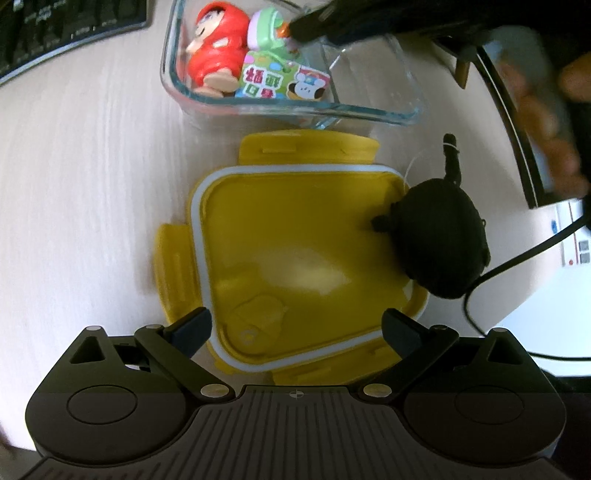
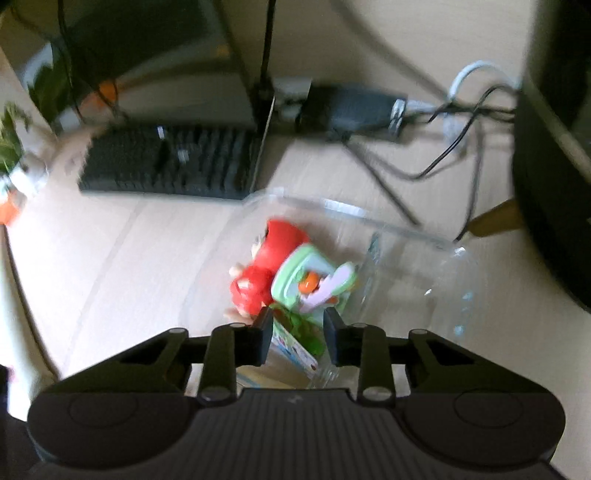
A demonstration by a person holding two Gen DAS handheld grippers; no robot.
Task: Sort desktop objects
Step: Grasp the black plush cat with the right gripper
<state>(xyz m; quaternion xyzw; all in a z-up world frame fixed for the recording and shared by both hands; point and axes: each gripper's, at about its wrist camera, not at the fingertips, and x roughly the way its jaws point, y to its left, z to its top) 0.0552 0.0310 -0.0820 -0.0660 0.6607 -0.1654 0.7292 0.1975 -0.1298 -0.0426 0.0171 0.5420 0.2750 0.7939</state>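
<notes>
Sorting under way. Red figurine (image 1: 216,55), green toy (image 2: 314,275) and sticker-covered packet (image 1: 280,79) gathered inside glass container (image 1: 295,110) on desk (image 1: 92,184). Right claw (image 2: 297,332) above container, fingers apart, nothing gripped, probably just after a drop. Left claw (image 1: 297,328) spread wide over upturned yellow lid (image 1: 295,240), likely next grab. Black pouch (image 1: 443,240) touching lid's edge, unsorted.

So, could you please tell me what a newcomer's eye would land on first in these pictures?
Probably the bright yellow lid, lying inner side up on the pale desk just ahead of the open left hand-held gripper. Beyond it, a clear glass container holds a red figurine beside a green toy. A black pouch rests on the lid's right edge.
</notes>
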